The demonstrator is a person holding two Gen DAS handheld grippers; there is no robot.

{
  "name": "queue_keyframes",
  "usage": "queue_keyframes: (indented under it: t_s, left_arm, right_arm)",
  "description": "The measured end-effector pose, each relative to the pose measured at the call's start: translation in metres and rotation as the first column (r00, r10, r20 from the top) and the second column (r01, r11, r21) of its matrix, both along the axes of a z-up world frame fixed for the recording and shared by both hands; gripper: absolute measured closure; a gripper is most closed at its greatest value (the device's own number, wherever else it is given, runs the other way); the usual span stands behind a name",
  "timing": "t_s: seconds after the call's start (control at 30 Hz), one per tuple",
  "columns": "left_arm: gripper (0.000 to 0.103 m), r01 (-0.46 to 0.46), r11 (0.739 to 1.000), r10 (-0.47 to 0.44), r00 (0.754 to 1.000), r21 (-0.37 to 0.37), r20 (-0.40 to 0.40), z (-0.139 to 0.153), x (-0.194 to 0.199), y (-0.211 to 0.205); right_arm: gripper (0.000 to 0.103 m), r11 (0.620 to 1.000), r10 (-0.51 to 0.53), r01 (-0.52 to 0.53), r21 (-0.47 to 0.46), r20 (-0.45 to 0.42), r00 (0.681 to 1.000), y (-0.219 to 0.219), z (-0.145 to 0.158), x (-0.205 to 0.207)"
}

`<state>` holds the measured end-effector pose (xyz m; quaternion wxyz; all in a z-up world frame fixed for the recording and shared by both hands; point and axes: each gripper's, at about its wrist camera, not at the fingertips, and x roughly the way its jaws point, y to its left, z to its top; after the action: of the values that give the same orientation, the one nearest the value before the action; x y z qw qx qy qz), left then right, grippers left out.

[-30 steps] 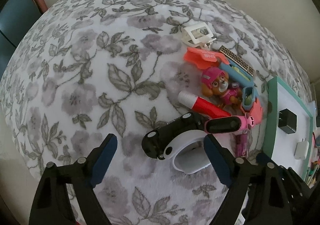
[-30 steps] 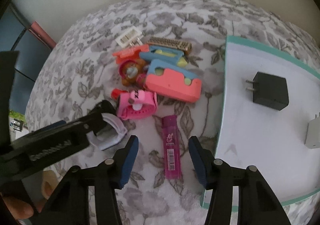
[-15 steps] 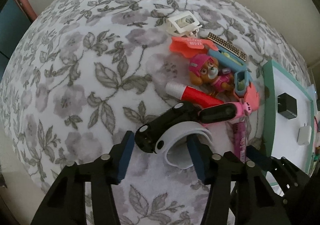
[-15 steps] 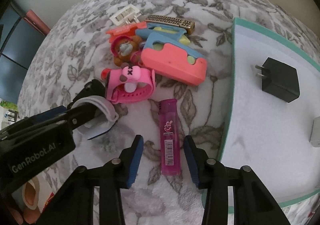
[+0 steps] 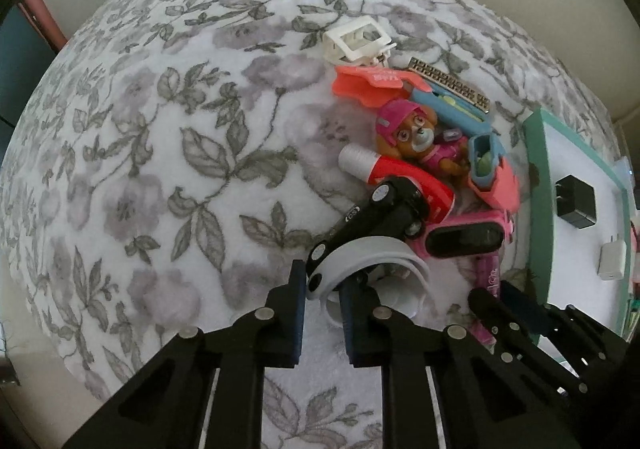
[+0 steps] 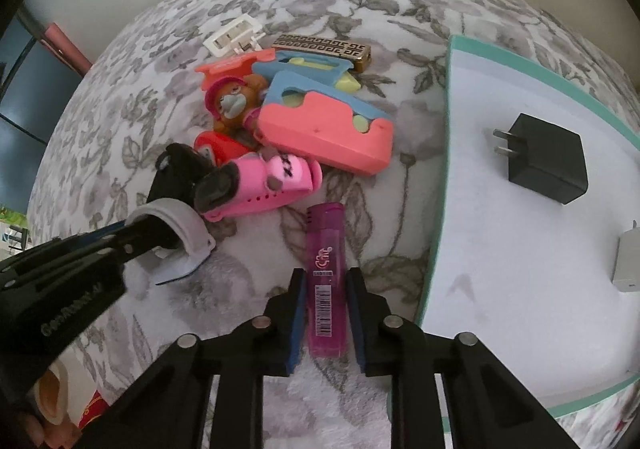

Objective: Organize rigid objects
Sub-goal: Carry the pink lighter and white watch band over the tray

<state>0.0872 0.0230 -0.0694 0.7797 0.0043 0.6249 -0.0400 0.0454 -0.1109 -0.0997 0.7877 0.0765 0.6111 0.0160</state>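
My left gripper (image 5: 322, 289) is shut on the grey band (image 5: 360, 255) of a black and grey device (image 5: 380, 217) on the flowered cloth; it also shows in the right wrist view (image 6: 176, 225). My right gripper (image 6: 326, 309) is shut on a purple lighter (image 6: 326, 269) lying beside the tray; the lighter also shows in the left wrist view (image 5: 486, 281). A pile holds a pink watch (image 6: 268, 181), a toy dog (image 5: 416, 137), a coral and blue block (image 6: 328, 129), a red tube (image 5: 400, 173), a patterned bar (image 6: 322, 47) and a white clip (image 5: 356, 37).
A teal-rimmed white tray (image 6: 438, 209) lies to the right with a black charger (image 6: 546, 163) and a white plug (image 6: 628, 265) on it. A wall stands behind the table. The cloth's left side shows only its leaf pattern.
Both grippers moved forward and closed. The left one closed on the grey band, the right one on the purple lighter.
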Motion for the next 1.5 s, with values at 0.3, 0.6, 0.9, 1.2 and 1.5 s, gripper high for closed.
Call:
queue_keyframes:
  t_s: [0.3,0.6,0.9,1.2,1.5]
  left_arm:
    - [0.090,0.019,0.998,-0.015,0.998,-0.061,0.063,0.020,-0.001,-0.001]
    - [0.090,0.010,0.994,0.005,0.990,-0.108,0.141,0.046,-0.004,0.006]
    - [0.090,0.042,0.989,-0.011,0.977,-0.141,0.211,0.068,-0.007,-0.003]
    - [0.090,0.061,0.987,-0.029,0.977,-0.146,0.211,0.069,-0.009,-0.011]
    - [0.090,0.111,0.967,-0.053,0.969,-0.231,0.242,0.084,-0.014,-0.029]
  right_arm:
    - [0.082,0.999,-0.005,0.004,0.045,0.015,1.000,-0.002,0.009,-0.003]
    - [0.083,0.997,-0.020,0.013,0.077,0.093,0.995,-0.007,0.039,-0.008]
    - [0.091,0.994,-0.059,0.042,0.102,0.169,0.984,-0.022,0.068,-0.016]
    - [0.091,0.994,-0.070,0.055,0.097,0.152,0.986,-0.026,0.064,-0.016]
    - [0.091,0.985,-0.169,0.172,0.016,0.314,0.934,-0.069,0.127,-0.040]
